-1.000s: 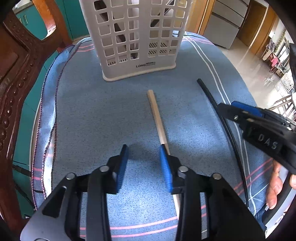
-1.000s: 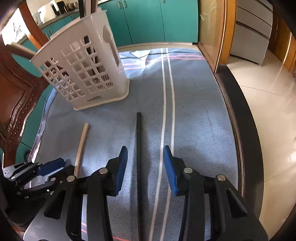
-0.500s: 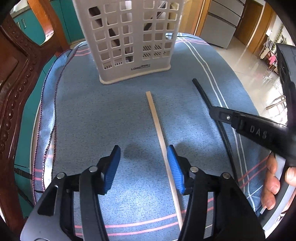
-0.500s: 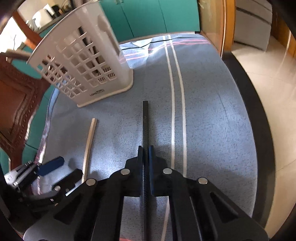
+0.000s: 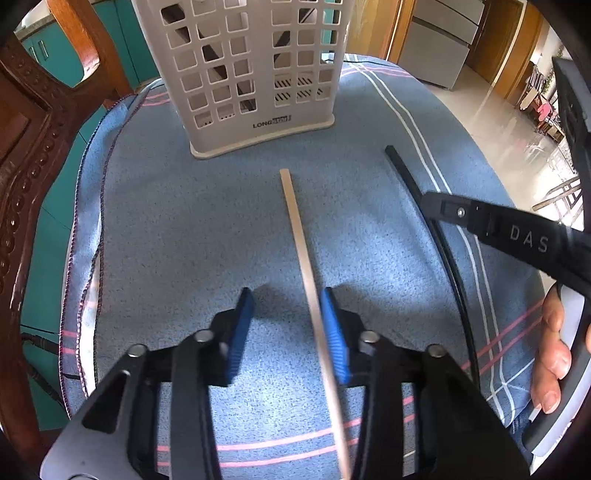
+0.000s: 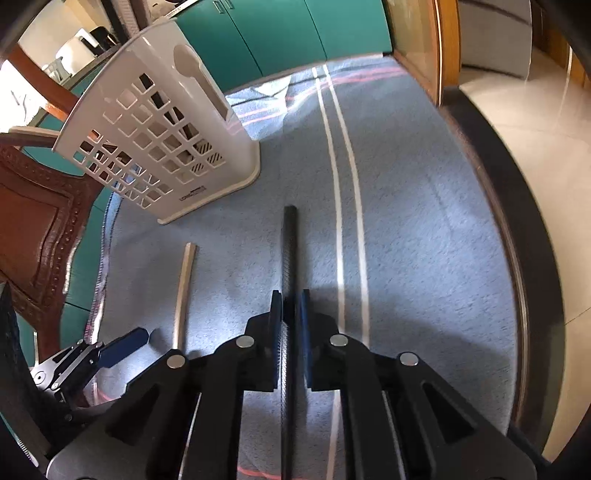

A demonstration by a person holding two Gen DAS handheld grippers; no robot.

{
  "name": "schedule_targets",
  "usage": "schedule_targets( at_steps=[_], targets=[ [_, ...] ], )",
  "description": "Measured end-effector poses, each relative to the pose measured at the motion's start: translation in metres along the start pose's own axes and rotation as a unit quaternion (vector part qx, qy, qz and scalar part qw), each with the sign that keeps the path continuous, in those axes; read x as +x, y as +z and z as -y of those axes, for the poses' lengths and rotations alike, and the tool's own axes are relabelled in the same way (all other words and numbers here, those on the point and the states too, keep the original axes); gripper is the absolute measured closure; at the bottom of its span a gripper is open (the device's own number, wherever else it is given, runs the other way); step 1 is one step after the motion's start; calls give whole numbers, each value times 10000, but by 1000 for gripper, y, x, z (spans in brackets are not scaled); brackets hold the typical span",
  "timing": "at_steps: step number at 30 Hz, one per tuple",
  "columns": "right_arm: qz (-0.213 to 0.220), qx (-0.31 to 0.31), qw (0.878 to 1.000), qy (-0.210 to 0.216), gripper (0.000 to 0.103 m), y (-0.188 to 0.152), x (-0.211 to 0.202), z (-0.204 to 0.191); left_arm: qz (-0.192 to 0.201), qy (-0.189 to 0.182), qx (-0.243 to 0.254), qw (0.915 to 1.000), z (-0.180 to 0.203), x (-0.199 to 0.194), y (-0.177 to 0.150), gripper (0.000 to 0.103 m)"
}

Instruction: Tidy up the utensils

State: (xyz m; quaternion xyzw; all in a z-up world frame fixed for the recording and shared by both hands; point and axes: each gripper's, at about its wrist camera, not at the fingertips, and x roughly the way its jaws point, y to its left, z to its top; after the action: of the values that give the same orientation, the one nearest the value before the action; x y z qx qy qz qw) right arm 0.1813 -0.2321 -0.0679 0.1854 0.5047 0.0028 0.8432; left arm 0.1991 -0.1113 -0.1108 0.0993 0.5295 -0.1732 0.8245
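Note:
A white plastic utensil basket (image 5: 243,70) stands at the far end of the blue cloth; it also shows in the right wrist view (image 6: 155,144). A pale wooden chopstick (image 5: 299,229) lies between my left gripper's (image 5: 286,325) open jaws, close against the right pad (image 5: 334,339). My right gripper (image 6: 290,317) is shut on a black chopstick (image 6: 288,243), which points toward the basket. The black chopstick (image 5: 410,181) and the right gripper's body (image 5: 517,236) show at the right of the left wrist view. The wooden chopstick (image 6: 184,280) lies left of it in the right wrist view.
A carved wooden chair (image 5: 26,147) stands at the table's left edge. The dark table rim (image 6: 532,258) curves along the right, with tiled floor beyond. Teal cabinets (image 6: 295,29) stand behind. Several dark utensils sit inside the basket.
My right gripper closed on the black chopstick and has lifted its tip slightly. My left gripper shifted so the wooden chopstick now lies between its jaws, which have narrowed a little.

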Motion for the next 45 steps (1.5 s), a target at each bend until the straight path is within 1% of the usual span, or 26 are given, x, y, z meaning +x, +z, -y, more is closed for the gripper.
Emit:
schedule_targets(
  at_steps=[1,3,8,10,14,15,18,22,25,27,32,45],
  targets=[
    [37,-44,10000,-46,88,1,-1,-2,2,-4,-16,10000,-2,-1,0,71],
    [102,-121,9997,-163,86,1,-1,-5,-22,15,-55,10000,-3,0,1,81],
    [135,-152,9996,-215,83,4,1,-11,-25,-48,-205,9998,-8,-2,1,81],
    [196,-202,9992,-278,80,5,0,-13,18,-68,-201,9998,-9,-6,1,81],
    [416,-378,9964,-634,78,7,-3,-16,48,-105,-220,9997,-7,-7,3,81],
    [456,-410,9954,-734,78,8,-3,-16,31,-94,-219,9997,-7,-5,3,80],
    [472,-407,9944,-849,78,10,1,-14,-19,-13,-206,9998,-4,1,1,75],
    [416,-349,9946,-880,78,12,7,-8,5,-9,-195,9998,-4,2,0,71],
    [393,-284,9951,-859,75,14,10,-7,24,29,-173,9998,-2,5,2,66],
    [409,-264,9952,-852,74,14,10,-7,35,52,-178,9998,-2,5,3,61],
    [462,-187,9949,-877,74,16,9,-6,62,65,-208,9997,-4,8,3,57],
    [409,-110,9950,-900,72,18,15,-4,84,104,-226,9997,-11,7,4,48]
  ],
)
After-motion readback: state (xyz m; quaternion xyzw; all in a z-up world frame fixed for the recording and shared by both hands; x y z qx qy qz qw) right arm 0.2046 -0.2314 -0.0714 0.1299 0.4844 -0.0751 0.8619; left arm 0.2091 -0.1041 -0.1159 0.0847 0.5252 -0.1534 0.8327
